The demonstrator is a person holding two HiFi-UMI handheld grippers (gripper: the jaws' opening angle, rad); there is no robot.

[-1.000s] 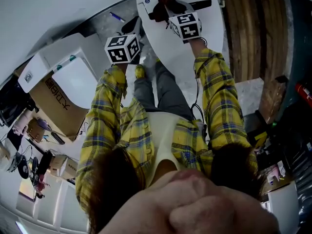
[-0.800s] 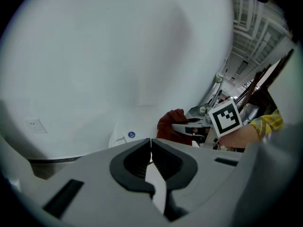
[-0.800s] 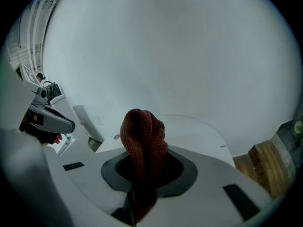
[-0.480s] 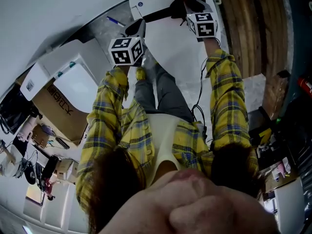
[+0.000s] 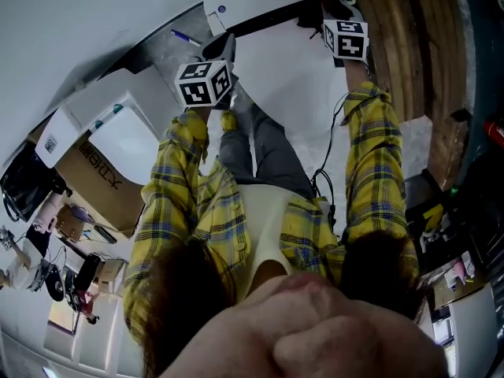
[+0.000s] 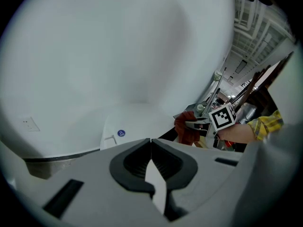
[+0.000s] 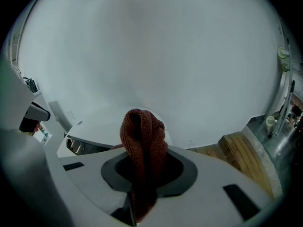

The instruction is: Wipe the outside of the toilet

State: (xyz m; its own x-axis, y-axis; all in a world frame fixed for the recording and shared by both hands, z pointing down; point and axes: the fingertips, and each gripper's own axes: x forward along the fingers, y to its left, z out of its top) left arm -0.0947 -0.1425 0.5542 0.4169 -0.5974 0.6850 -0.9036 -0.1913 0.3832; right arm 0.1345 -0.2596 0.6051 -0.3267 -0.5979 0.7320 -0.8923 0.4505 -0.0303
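Observation:
The white toilet [image 5: 287, 73] fills the top middle of the head view, a dark gap running along its far edge. My right gripper [image 5: 329, 8] is at that far edge, shut on a red-brown cloth [image 5: 324, 5] that presses against the white surface. In the right gripper view the cloth [image 7: 143, 141] bulges up out of the jaws, in front of the toilet [image 7: 102, 124]. My left gripper [image 5: 220, 47] hovers by the toilet's left side, shut and empty. The left gripper view shows its tips [image 6: 150, 143] meeting, with the toilet [image 6: 135, 126] and the cloth [image 6: 188, 127] beyond.
A white wall rises behind the toilet. A white cabinet [image 5: 118, 120] and a cardboard box [image 5: 98, 176] stand to the left. Wooden boards [image 5: 409, 46] cover the floor to the right, and the boards [image 7: 244, 152] also show in the right gripper view. A blue pen [image 5: 187, 35] lies near the wall.
My right gripper has slid the cloth away from me and to the right, across the toilet to its far edge. The left gripper has barely moved.

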